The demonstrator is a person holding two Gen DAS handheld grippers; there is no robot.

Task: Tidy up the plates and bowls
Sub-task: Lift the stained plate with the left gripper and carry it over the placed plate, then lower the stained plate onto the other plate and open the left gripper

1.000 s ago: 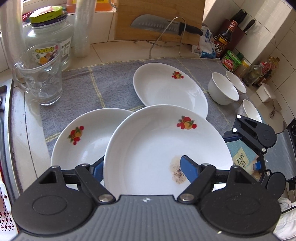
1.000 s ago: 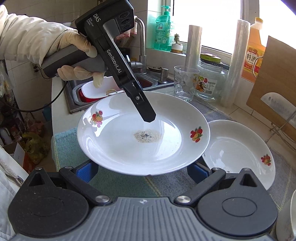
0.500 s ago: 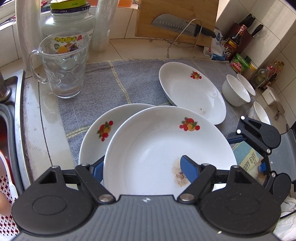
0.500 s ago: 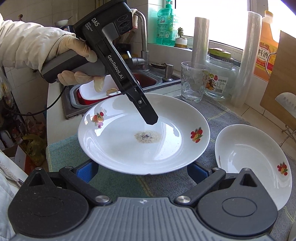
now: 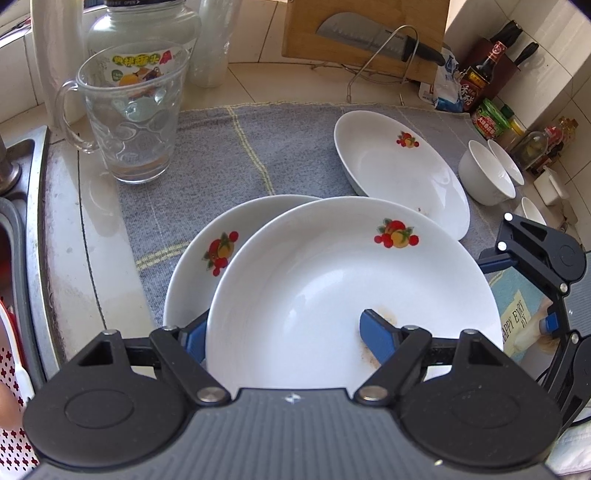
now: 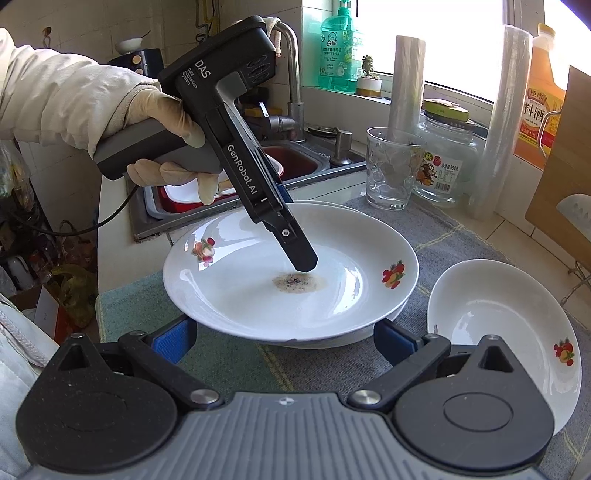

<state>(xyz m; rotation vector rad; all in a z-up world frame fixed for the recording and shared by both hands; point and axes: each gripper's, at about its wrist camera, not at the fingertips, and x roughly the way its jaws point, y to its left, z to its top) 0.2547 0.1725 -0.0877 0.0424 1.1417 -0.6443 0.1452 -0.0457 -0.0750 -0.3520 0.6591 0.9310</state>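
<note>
- So, my left tongs are clamped on the rim of the big white plate: one blue pad sits inside the dish next to a brownish crumb stain, the other is under the rim on the outside.
- That held plate sits right over a second plate with the same fruit print, which lies on the grey towel. From the right wrist view I can see the lower rim poking out beneath, but I can't tell whether the two are actually touching.
- My gloved left hand grips the handle of the tongs, which angle steeply down into the dish.
- My right tongs are spread wide and holding nothing; the pads sit either side of the near rim of the plates without touching it.
- A third plate sits further back on the towel, tilted a bit, apart from the stack.
- Two small white bowls are nested side by side just beyond that plate, and a third small bowl peeks out near them at the edge of the worktop.
- A glass mug stands at the towel's corner beside the sink, with a big jar behind it.
- At the back there's a cutting board with a cleaver leaning on it.
</note>
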